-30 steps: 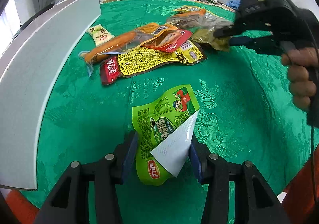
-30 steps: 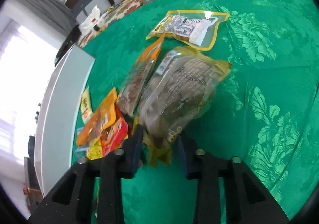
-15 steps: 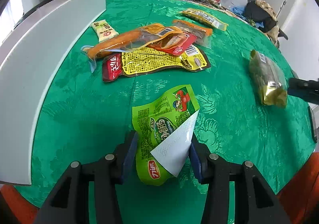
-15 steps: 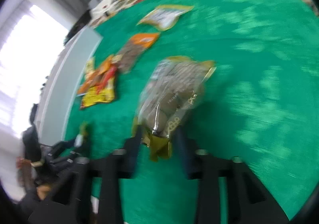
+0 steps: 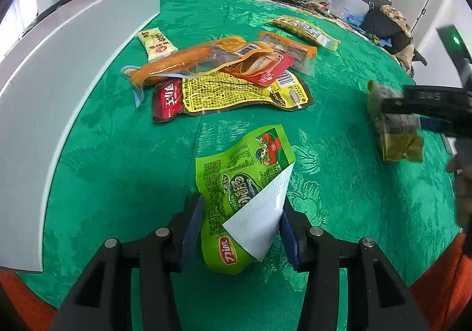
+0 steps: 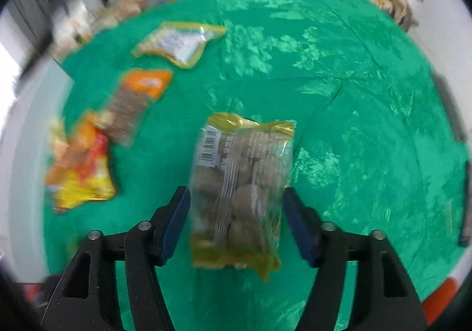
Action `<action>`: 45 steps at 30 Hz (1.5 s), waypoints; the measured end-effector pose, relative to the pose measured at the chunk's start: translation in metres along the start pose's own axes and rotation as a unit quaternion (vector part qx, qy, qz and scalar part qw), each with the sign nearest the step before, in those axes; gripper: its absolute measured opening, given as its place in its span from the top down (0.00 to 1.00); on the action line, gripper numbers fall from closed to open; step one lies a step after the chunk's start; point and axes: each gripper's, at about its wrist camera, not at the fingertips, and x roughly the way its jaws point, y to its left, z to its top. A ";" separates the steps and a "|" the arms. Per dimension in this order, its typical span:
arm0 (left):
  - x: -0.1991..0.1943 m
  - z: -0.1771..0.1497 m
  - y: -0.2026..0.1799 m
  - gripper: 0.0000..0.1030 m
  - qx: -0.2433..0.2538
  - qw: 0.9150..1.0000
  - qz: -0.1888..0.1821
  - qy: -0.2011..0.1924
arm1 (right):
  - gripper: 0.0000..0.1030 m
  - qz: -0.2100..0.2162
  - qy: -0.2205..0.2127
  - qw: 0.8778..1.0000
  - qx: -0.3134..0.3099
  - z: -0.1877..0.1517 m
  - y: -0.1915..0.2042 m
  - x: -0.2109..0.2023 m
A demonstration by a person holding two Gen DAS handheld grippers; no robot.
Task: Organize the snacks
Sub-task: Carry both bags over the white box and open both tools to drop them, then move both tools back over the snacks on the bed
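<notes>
My left gripper (image 5: 240,223) is open, its fingers on either side of a bright green snack bag (image 5: 242,180) with a folded white corner, lying on the green tablecloth. My right gripper (image 6: 236,222) is open wide around a gold-edged clear pack of brown snacks (image 6: 240,192) that lies on the cloth between the fingers; the same pack (image 5: 393,127) shows at the right of the left wrist view. A pile of snack packs lies farther back: a yellow and red pack (image 5: 227,95), an orange sausage pack (image 5: 188,61), a red pack (image 5: 265,68).
A long white board (image 5: 59,89) stands along the table's left side. A small cream pack (image 5: 156,43) lies by it. A yellow-edged pack (image 6: 180,43) and an orange-topped pack (image 6: 132,101) lie at the back. Sofa and clothes lie beyond the table.
My right gripper carried the brown snack pack from the pile to the table's right side, then opened; the pack now lies loose between its fingers. The left gripper and green bag have not moved.
</notes>
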 end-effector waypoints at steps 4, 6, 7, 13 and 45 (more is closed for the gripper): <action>0.000 0.001 -0.001 0.53 0.002 1.000 0.001 0.000 | 0.23 -0.031 -0.015 0.997 -0.067 0.002 0.025 0.013; 0.001 0.001 -0.001 0.53 0.003 1.000 0.001 -0.001 | 0.24 -0.022 0.020 0.996 -0.084 0.002 0.027 0.027; 0.001 0.002 0.000 0.53 0.002 1.000 0.000 -0.001 | 0.25 -0.008 0.042 0.995 -0.089 0.001 0.026 0.036; -0.002 0.003 0.006 0.54 -0.019 1.000 -0.023 -0.003 | 0.48 0.090 0.009 0.996 -0.023 -0.013 -0.020 0.018; -0.158 0.063 0.285 0.21 -0.209 0.962 0.123 -0.122 | 0.28 0.383 0.010 0.885 -0.266 -0.001 0.369 -0.139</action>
